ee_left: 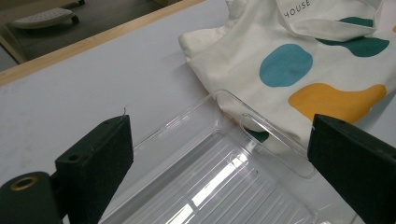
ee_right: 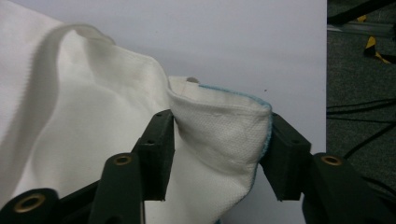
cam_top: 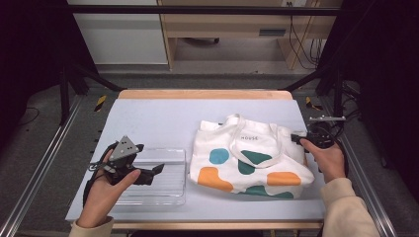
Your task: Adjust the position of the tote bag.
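Cream sleeves (cam_top: 346,207); each black hand-held gripper (cam_top: 148,174) has brass-ringed screw holes.

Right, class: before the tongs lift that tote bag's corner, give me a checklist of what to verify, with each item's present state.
1. Right tongs have bag fabric between the pads: ok, a bunched corner of the tote bag sits there, both pads against it.
2. Grip tight enough to lift: cannot tell.
3. Left tongs open and holding nothing: ok.
4. Clear plastic tray lies flat beside the bag: ok.
5. Bag free of the tray: not ok, in the left gripper view the tray's corner overlaps the bag's edge.
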Motion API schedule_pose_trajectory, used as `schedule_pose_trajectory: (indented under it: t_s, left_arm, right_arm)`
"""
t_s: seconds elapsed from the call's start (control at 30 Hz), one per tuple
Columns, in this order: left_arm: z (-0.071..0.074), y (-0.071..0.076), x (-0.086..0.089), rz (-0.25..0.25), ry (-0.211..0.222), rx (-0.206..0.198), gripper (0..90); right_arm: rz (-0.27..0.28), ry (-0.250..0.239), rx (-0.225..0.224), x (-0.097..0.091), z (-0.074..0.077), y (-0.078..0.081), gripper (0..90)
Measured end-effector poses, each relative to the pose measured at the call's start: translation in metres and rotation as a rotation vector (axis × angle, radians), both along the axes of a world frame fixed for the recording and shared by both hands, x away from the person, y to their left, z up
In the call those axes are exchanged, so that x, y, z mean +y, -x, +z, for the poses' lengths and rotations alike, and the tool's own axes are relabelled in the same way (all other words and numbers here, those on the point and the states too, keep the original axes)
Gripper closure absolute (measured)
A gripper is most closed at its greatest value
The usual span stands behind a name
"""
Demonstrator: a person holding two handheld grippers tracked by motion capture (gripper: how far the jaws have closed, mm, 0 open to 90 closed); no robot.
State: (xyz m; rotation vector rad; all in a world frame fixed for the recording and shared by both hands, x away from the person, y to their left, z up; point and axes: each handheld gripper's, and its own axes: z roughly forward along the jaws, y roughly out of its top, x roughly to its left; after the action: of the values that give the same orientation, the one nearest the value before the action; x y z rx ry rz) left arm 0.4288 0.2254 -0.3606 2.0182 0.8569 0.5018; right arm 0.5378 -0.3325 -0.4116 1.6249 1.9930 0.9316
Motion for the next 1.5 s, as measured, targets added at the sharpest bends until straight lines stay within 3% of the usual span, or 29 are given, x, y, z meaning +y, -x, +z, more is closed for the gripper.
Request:
schedule_pose_trajectory:
  t_s: [0.03,0.37,0.53,0.57,0.63,0.77,0.93,1.07,1.37,1.5]
  left_arm:
    - [0.0,0.0,0.0,-0.002,0.002,0.002,6.7]
    - [-0.005,0.001,-0.007,-0.02,0.007,0.013,6.8]
    - [-0.007,0.006,-0.013,-0.015,-0.018,0.007,7.1]
    - [-0.006,0.008,-0.016,-0.024,-0.017,0.003,7.1]
    - [-0.005,0.008,-0.018,-0.021,-0.012,-0.001,7.1]
    - [-0.005,0.009,-0.028,-0.026,-0.024,-0.013,7.1]
    - [-0.006,0.003,-0.047,-0.058,-0.068,-0.014,7.1]
    - [-0.005,-0.015,-0.069,-0.072,-0.069,-0.015,7.6]
    - [-0.005,-0.053,-0.114,-0.118,-0.062,0.001,10.4]
    - [0.0,-0.071,-0.138,-0.138,-0.089,-0.003,12.4]
  right_arm:
    - [0.003,-0.008,-0.018,0.001,0.002,0.004,63.7]
    - [0.0,-0.025,-0.049,0.011,0.014,0.02,77.7]
    - [0.042,-0.019,-0.127,0.026,0.03,0.039,78.3]
    - [0.063,-0.029,-0.172,0.033,0.036,0.051,78.4]
    - [0.078,-0.028,-0.194,0.036,0.039,0.058,78.4]
    - [0.141,-0.022,-0.287,0.05,0.052,0.09,78.5]
    - [0.179,-0.035,-0.342,0.056,0.055,0.108,78.6]
    - [0.215,-0.057,-0.368,0.06,0.05,0.124,78.6]
    - [0.299,-0.066,-0.4,0.062,0.038,0.138,78.7]
    - [0.34,-0.086,-0.416,0.061,0.033,0.144,78.7]
